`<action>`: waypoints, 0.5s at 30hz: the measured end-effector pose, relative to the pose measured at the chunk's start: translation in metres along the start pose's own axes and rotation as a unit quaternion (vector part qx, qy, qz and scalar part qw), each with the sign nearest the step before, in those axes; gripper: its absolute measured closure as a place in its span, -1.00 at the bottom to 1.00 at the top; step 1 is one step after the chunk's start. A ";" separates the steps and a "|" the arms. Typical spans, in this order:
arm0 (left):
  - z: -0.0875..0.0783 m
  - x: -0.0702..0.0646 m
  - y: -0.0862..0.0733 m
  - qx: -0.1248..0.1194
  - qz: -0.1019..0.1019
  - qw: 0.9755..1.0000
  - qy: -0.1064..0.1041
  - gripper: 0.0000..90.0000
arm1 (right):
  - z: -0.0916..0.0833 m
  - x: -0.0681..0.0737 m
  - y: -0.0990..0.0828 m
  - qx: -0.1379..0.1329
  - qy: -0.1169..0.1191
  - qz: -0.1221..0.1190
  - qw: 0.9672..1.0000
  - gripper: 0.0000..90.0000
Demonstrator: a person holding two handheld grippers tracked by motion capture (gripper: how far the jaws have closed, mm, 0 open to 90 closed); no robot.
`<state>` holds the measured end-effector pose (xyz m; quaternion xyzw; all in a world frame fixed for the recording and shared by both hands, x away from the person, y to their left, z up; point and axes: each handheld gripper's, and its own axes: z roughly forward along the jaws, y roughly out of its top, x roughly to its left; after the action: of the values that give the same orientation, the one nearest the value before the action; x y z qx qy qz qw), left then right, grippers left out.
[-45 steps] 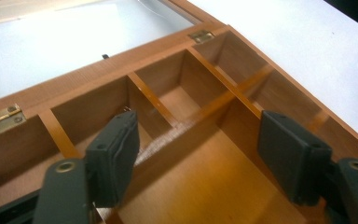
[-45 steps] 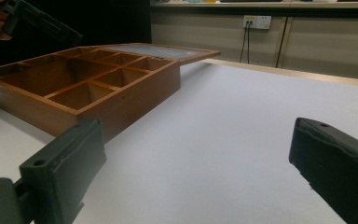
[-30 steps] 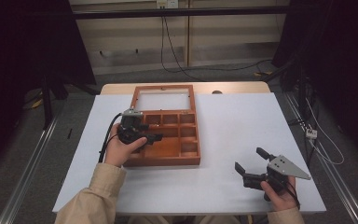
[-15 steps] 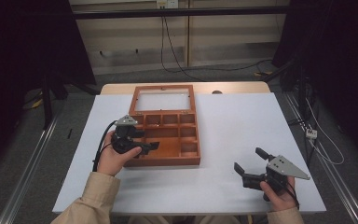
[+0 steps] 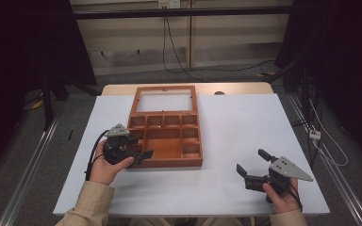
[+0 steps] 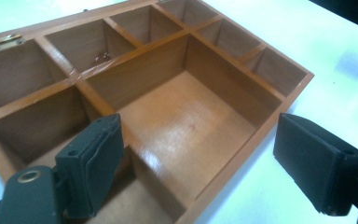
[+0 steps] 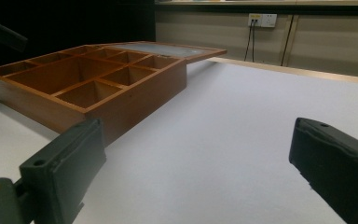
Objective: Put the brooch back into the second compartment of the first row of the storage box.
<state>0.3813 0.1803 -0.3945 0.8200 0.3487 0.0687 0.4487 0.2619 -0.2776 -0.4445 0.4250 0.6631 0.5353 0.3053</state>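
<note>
2 grippers – L gripper (image 5: pixel 143 155) jaws just widening, nothing between, at wooden box (image 5: pixel 169 141) front-left corner | R gripper (image 5: pixel 254 167) agape, unladen

I sit at a white table (image 5: pixel 235 141) with a pale wooden strip along its far edge (image 5: pixel 245 88). Beyond it stands a beige panelled wall (image 5: pixel 226 28) with a socket (image 5: pixel 167 4) and black cables (image 5: pixel 202 69) trailing onto grey floor (image 5: pixel 33 150). Dark curtains (image 5: pixel 23 56) hang on both sides; metal rails (image 5: pixel 26 181) flank me.
</note>
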 end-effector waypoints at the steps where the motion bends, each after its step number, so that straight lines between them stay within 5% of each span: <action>1: -0.002 0.001 -0.002 -0.002 -0.002 1.000 -0.002 -0.65 | 0.000 0.000 0.000 0.000 0.000 0.000 1.000 -0.94; 15: -0.026 0.011 -0.025 -0.017 -0.011 1.000 0.015 -0.71 | 0.000 0.000 0.000 -0.001 0.000 0.000 1.000 -0.94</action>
<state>0.3657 0.2141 -0.4016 0.8072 0.3633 0.0822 0.4580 0.2622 -0.2772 -0.4444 0.4248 0.6626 0.5359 0.3057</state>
